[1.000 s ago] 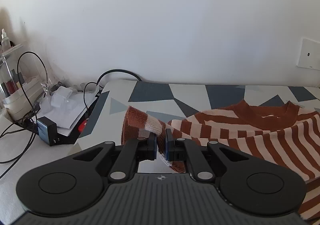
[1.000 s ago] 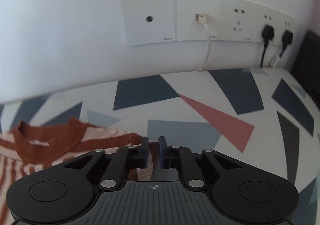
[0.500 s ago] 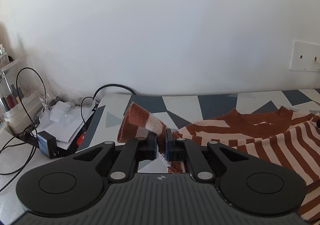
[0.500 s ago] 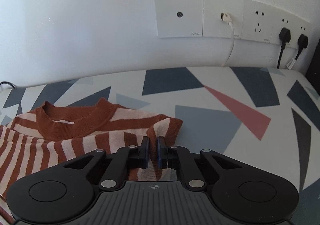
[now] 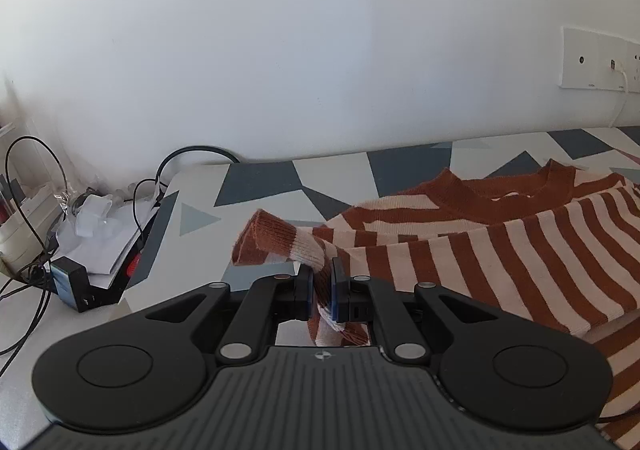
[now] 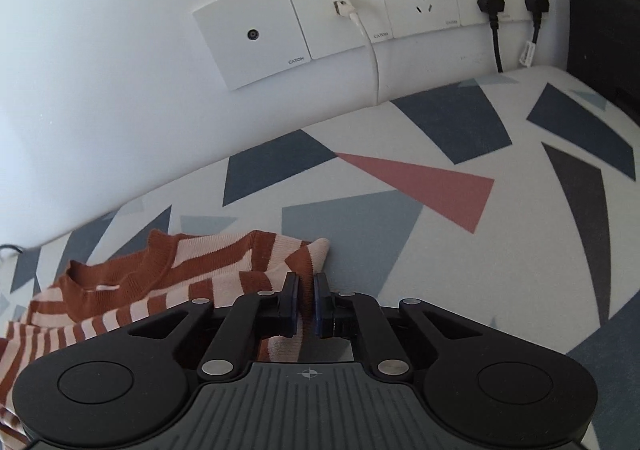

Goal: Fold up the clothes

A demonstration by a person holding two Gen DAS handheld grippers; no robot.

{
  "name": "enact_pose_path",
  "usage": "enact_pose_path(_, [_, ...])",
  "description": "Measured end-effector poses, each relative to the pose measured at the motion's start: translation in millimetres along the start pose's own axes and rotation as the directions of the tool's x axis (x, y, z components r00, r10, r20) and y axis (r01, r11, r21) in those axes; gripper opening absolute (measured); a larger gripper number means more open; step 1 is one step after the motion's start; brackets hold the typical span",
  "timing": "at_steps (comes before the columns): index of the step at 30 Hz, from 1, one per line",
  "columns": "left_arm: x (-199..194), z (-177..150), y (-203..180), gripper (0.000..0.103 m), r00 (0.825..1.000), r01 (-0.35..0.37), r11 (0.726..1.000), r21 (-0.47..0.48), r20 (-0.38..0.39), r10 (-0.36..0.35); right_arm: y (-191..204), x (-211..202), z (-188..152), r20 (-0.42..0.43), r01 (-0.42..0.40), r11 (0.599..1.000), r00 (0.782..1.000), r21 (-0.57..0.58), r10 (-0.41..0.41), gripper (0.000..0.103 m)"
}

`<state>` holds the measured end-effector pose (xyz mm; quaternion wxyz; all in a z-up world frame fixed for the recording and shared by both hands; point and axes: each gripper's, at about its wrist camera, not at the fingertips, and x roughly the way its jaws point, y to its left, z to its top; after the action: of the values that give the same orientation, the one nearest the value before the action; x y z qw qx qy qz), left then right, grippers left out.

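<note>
A rust and cream striped sweater point(image 5: 500, 250) lies on the patterned tabletop point(image 5: 256, 182), neckline toward the wall. My left gripper point(image 5: 322, 286) is shut on its left sleeve, and the rust cuff point(image 5: 264, 238) sticks out beyond the pads, lifted off the table. In the right wrist view the sweater point(image 6: 160, 290) lies at the lower left. My right gripper point(image 6: 307, 298) sits at its right shoulder fold point(image 6: 308, 254). Its jaws are opening, with fabric still in the narrow gap between the pads.
White wall sockets point(image 6: 360, 22) with two black plugs point(image 6: 490, 0) and a white cable run along the wall at the right. A dark panel point(image 6: 600, 30) stands at the far right. Off the left table edge lie a black charger point(image 5: 70, 282), papers point(image 5: 104, 246) and cables.
The left gripper has carried the sleeve cuff slightly lower and sideways. The right gripper closed on the shoulder fold half a second ago; its pads have since parted a little and it has tilted.
</note>
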<state>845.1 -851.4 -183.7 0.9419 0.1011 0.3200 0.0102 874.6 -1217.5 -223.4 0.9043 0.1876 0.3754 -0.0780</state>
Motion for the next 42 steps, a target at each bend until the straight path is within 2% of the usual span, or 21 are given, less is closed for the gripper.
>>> enact_pose_path(2, [-0.2,0.4,2.1,0.008,1.0,0.0,1.0,-0.012,-0.009,0.0,-1.2,-7.6,-0.8,0.018,0.012,1.0,1.0,0.008,-0.012,0.027])
enact_pose_path(10, [-0.7,4.3,2.1,0.008,0.999,0.008,0.999,-0.032,-0.039,-0.009,-19.0,-45.6,-11.0,0.032,-0.029,0.999,0.999,0.036,0.028,0.027])
enact_pose_path(14, [-0.5,5.8,1.0,0.008,0.998,0.011,0.999,-0.036,-0.054,-0.013,-22.7,-60.8,-17.3,0.033,-0.029,0.999,0.999,0.013,0.029,0.03])
enact_pose_path(22, [1.7,7.0,7.9,0.008,0.996,0.014,0.998,-0.063,-0.086,-0.02,-42.2,-82.1,-26.7,0.049,-0.024,0.994,0.999,0.103,0.019,0.033])
enact_pose_path(26, [1.1,7.2,8.5,0.008,0.996,0.017,0.997,-0.071,-0.087,-0.023,-45.9,-88.1,-32.2,0.039,-0.016,0.994,0.999,0.106,0.012,0.035])
enact_pose_path(31, [0.4,7.8,7.9,0.008,0.996,0.019,0.997,-0.077,-0.089,-0.025,-30.2,-91.5,-39.6,0.023,-0.032,0.998,0.999,0.046,0.031,0.035])
enact_pose_path(35, [0.4,7.2,7.0,0.008,0.995,0.02,0.997,-0.079,-0.091,-0.027,-13.0,-86.7,-42.3,0.0,-0.081,0.996,0.997,0.024,0.081,0.042])
enact_pose_path(39, [0.6,5.0,4.7,0.008,0.995,0.024,0.997,-0.075,-0.094,-0.031,3.7,-75.3,-44.7,-0.037,-0.106,0.994,0.994,0.003,0.106,0.042])
enact_pose_path(40, [0.4,4.9,4.3,0.008,0.995,0.024,0.997,-0.075,-0.094,-0.031,7.6,-71.8,-45.2,-0.048,-0.107,0.994,0.993,-0.005,0.107,0.041])
enact_pose_path(41, [0.4,5.1,4.1,0.008,0.995,0.024,0.997,-0.074,-0.094,-0.031,9.7,-70.3,-45.5,-0.054,-0.099,0.995,0.994,-0.014,0.098,0.029])
enact_pose_path(42, [0.4,5.6,4.0,0.008,0.995,0.024,0.997,-0.072,-0.094,-0.03,11.2,-69.3,-45.7,-0.057,-0.088,0.996,0.995,-0.023,0.087,0.003])
